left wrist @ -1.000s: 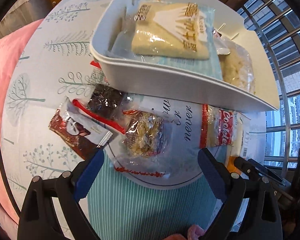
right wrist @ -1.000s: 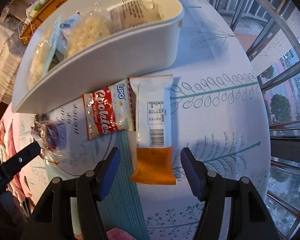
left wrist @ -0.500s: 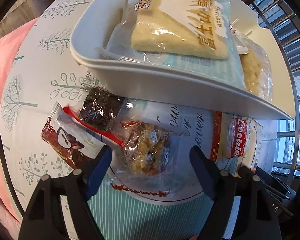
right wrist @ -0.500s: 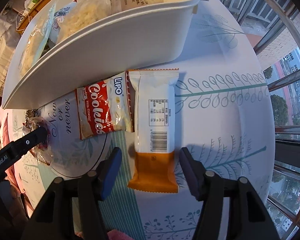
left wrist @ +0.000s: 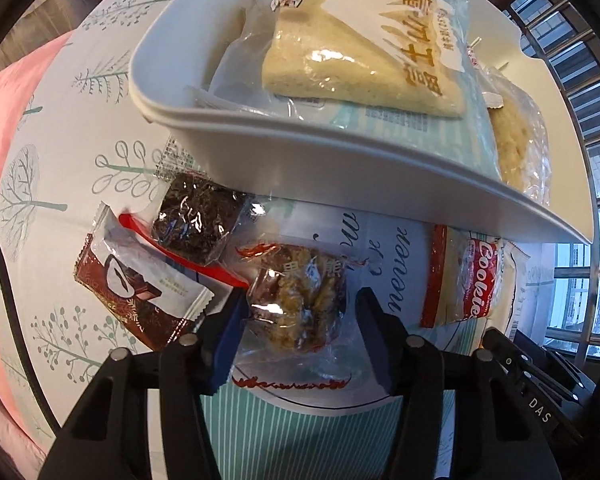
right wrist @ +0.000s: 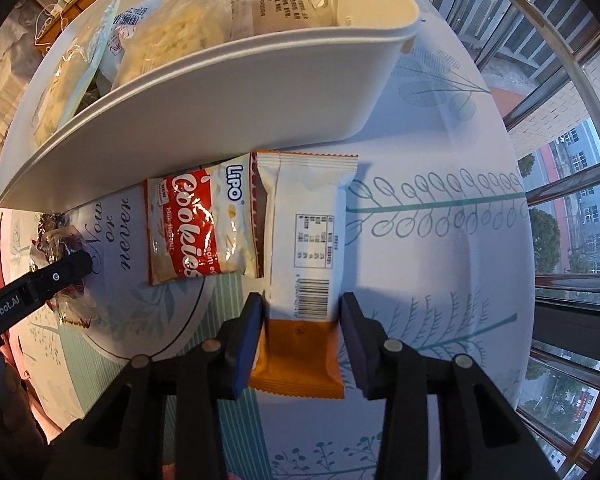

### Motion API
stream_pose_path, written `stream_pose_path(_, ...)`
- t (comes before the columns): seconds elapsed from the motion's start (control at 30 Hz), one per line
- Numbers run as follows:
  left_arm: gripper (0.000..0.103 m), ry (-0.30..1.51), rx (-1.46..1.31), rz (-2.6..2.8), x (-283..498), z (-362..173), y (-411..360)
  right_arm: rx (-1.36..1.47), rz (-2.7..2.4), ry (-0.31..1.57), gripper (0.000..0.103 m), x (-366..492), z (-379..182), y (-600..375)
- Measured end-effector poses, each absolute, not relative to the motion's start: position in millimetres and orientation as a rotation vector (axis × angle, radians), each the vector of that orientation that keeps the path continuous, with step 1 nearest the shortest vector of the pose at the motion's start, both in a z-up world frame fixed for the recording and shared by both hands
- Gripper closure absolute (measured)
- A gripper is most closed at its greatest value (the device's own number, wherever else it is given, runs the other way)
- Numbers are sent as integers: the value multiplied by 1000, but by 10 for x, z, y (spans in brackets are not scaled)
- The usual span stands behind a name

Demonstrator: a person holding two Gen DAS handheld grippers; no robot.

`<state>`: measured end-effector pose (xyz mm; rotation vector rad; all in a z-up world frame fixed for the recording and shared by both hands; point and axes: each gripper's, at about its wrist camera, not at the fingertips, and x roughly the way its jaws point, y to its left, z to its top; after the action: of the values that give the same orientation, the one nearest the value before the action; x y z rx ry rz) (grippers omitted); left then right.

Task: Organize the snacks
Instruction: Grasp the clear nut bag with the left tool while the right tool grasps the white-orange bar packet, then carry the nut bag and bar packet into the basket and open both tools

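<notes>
Two snacks sit between your fingers at once. Your left gripper [left wrist: 300, 312] has just been closing around the clear-wrapped nutty cookie [left wrist: 298, 300], which lies on the tabletop [left wrist: 52, 184] below the white bin [left wrist: 300, 176]; the blue fingers [left wrist: 230, 332] flank the packet, the left one against the wrapper, though whether both press on it I cannot tell. Beside that cookie lie a dark crumbly cake [left wrist: 198, 220] and a brown-and-white chocolate packet [left wrist: 140, 292], the two overlapping.

Your right gripper [right wrist: 302, 316] has likewise been narrowing on the white-and-orange bar [right wrist: 304, 264], and its fingers [right wrist: 250, 332] stand right at the wrapper's two long edges, at the seam where white meets orange (contact looks made, but a firm squeeze is not clear). The bar lies flat, its far end at the bin's wall [right wrist: 228, 108], with the red Lipo cookies packet [right wrist: 200, 224] touching its left side. The bin already holds a large sponge cake [left wrist: 364, 52] and a pale crumbly packet [right wrist: 172, 40]
</notes>
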<state>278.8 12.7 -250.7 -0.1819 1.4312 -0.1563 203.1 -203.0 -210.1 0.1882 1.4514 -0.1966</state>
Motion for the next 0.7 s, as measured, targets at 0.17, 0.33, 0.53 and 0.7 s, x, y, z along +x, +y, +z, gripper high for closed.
stream_pose_path(0.17,55,1432,-193,-166,2775,-2442,261,224,-177,1447,67,1989,-2028,-2146)
stream_pose_path(0.33,56,1404,-214,-194,2729,-2325,341,269,-172,1451,68,1914,-1991,-2202)
stream_pose_path(0.53,56,1350,-190,-241,2565,-2123,381,294,-188,1420,68,1792,-1865,-2237)
stream_pose_path(0.7,55,1321,-143,-278,2419,-1876,412,313,-229,1364,68,1625,-1666,-2354)
